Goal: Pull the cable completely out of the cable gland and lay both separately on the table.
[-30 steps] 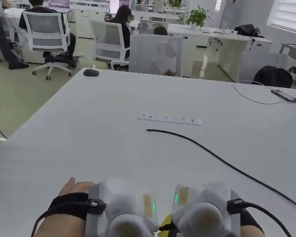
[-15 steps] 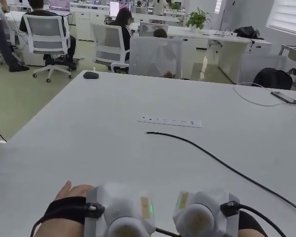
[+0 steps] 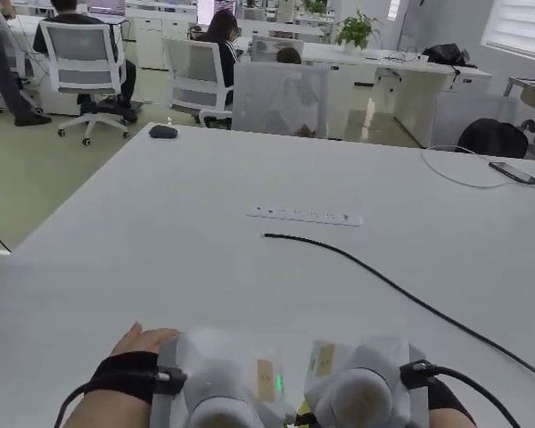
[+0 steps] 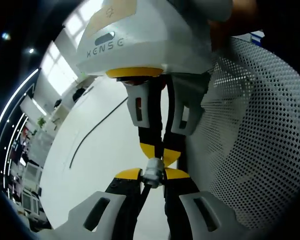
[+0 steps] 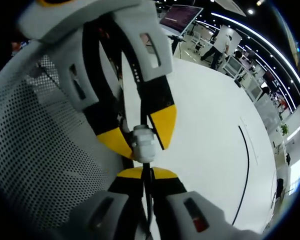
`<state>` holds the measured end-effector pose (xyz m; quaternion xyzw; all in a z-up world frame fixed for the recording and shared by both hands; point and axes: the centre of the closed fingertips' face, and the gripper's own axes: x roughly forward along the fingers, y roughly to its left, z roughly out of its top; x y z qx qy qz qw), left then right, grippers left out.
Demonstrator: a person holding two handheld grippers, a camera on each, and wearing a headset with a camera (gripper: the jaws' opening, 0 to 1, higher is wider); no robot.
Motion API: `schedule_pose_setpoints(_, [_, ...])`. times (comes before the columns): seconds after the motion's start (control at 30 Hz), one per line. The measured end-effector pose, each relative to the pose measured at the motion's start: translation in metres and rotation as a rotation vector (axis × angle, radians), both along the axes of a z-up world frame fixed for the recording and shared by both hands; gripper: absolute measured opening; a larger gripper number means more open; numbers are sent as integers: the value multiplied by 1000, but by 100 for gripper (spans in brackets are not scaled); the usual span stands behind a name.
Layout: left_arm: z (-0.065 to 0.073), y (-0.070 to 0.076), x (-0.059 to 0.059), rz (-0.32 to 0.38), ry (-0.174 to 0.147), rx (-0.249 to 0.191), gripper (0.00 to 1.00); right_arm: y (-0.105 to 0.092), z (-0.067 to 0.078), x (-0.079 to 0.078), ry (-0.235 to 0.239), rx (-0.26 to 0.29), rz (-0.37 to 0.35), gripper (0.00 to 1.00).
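Note:
A small white cable gland [image 4: 152, 172] sits between the yellow pads of my left gripper [image 4: 152, 176], which is shut on it. The gland [image 5: 142, 142] also shows in the right gripper view, with a thin black cable [image 5: 148, 200] running out of it. My right gripper [image 5: 142, 172] is shut on that cable just behind the gland. The two grippers meet tip to tip at the table's near edge, their white housings [image 3: 285, 388] side by side. A long black cable [image 3: 383, 281] lies across the table; whether it joins the held piece is hidden.
A white power strip [image 3: 305, 216] lies mid-table beyond the cable's free end. A dark mouse [image 3: 163, 132] sits at the far left edge and a phone [image 3: 514, 172] at the far right. A white perforated panel [image 4: 250, 135] is close beside the grippers. Office chairs and people are beyond the table.
Both grippers stay together at the near edge with the same hold. The head camera has shifted slightly.

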<state>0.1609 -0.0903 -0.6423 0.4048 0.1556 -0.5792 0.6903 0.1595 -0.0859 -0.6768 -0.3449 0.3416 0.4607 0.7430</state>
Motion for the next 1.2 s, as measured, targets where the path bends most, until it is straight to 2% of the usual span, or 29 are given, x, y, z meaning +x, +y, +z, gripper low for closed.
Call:
schedule_pose_setpoints(0.1, [-1, 2, 4, 18, -1, 4, 17, -1, 0, 2, -15, -15, -1, 3])
schedule_pose_setpoints(0.2, [-1, 6, 8, 42, -1, 8, 17, -4, 0, 4, -10, -14, -22, 3])
schedule_pose_setpoints(0.27, [-2, 8, 11, 57, -8, 16, 17, -14, -6, 5, -7, -66, -38, 3])
schedule_pose_setpoints(0.47, [-2, 14, 17, 90, -13, 23, 17, -30, -14, 6, 18, -123, -93, 3])
schedule_pose_setpoints(0.57, [-3, 15, 18, 98, -15, 28, 17, -33, -15, 5, 41, -119, -117, 3])
schedule_pose_setpoints(0.67, [-3, 17, 21, 110, -12, 27, 17, -42, -20, 4, 59, -154, -146, 3])
schedule_pose_setpoints(0.87, [-3, 17, 19, 106, -9, 28, 17, -40, -21, 1, 76, -154, -134, 4])
schedule_pose_setpoints(0.93, [-2, 13, 15, 94, 0, 17, 17, -23, -11, 6, 36, -72, -104, 11])
schedule_pose_setpoints(0.97, [-1, 11, 13, 79, -6, 17, 17, -12, -5, 7, 11, -20, -85, 16])
schedule_pose_setpoints(1.0, [-1, 10, 12, 64, -15, 19, 17, -7, -2, 6, 9, -6, -60, 19])
schedule_pose_setpoints(1.03, [0, 8, 10, 50, -20, 14, 17, -2, 0, 3, 1, 2, -20, 15])
schedule_pose_setpoints(1.1, [-1, 8, 8, 47, -6, 15, 17, -4, 1, 2, -2, -12, -27, 5])
schedule_pose_setpoints(1.2, [-2, 6, 6, 34, -3, 17, 17, -7, -3, 1, 30, -7, -52, 4])
